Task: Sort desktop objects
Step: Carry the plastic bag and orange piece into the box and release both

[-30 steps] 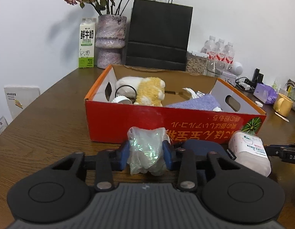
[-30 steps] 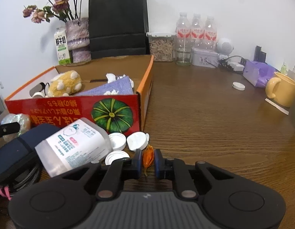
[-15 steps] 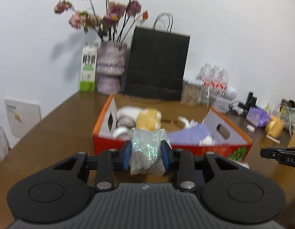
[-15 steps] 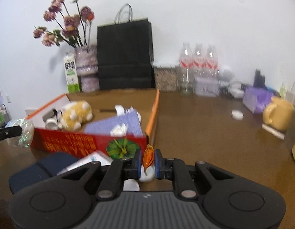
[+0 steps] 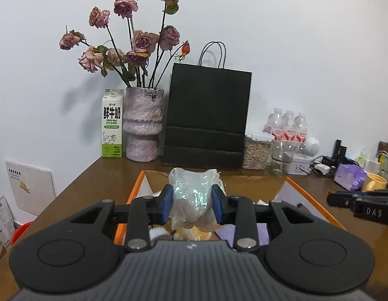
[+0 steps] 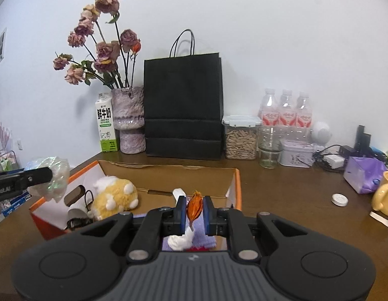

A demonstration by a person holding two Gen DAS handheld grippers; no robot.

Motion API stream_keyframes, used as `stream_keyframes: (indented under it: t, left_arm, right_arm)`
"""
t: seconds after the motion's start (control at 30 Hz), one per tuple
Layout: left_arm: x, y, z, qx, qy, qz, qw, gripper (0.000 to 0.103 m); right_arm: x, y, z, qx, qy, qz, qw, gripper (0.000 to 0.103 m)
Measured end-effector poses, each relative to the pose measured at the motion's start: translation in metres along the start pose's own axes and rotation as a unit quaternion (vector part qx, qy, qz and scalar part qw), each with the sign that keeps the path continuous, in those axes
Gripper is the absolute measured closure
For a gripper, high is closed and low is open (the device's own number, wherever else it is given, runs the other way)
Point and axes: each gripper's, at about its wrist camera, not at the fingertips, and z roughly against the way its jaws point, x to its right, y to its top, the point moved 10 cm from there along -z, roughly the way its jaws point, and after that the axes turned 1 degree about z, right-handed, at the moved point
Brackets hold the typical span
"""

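Behind the orange cardboard box (image 6: 234, 188) stand a black paper bag (image 6: 183, 105) and a milk carton (image 6: 105, 125) marked "FRESH MILK". The left gripper (image 5: 192, 202) has its jaws pinching a crumpled plastic wrap (image 5: 191, 198); the right gripper (image 6: 194, 214) pinches a dried orange flower (image 6: 194, 207).

A home: a wooden table (image 6: 281, 193) against a white wall with a flower vase (image 5: 143, 125), milk carton (image 5: 112, 123) and water bottles (image 6: 285, 111).

Box (image 6: 235, 183) sits right below both tongs, plush toy (image 6: 116, 198) inside on the left; bag (image 6: 182, 105) behind, bottles (image 6: 285, 111) far right.
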Motion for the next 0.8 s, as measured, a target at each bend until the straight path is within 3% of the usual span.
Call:
stream_keyframes:
  t: [0.13, 0.33, 0.57, 0.8]
  left_arm:
    - [-0.004, 0.005, -0.022, 0.016, 0.021, 0.008, 0.9996, 0.070]
    - [-0.013, -0.020, -0.048, -0.026, 0.042, -0.012, 0.9987, 0.070]
    - [-0.014, -0.040, -0.061, -0.051, 0.054, -0.035, 0.9966, 0.070]
    - [-0.012, -0.047, -0.063, -0.057, 0.055, -0.043, 0.9959, 0.069]
  right_arm:
    - [-0.006, 0.006, -0.027, 0.002, -0.001, 0.005, 1.000, 0.091]
    - [-0.004, -0.008, -0.054, -0.003, 0.009, -0.016, 1.000, 0.091]
    - [0.000, -0.032, -0.065, -0.040, 0.022, -0.017, 0.999, 0.091]
    - [-0.002, -0.034, -0.063, -0.034, 0.011, -0.006, 0.999, 0.091]
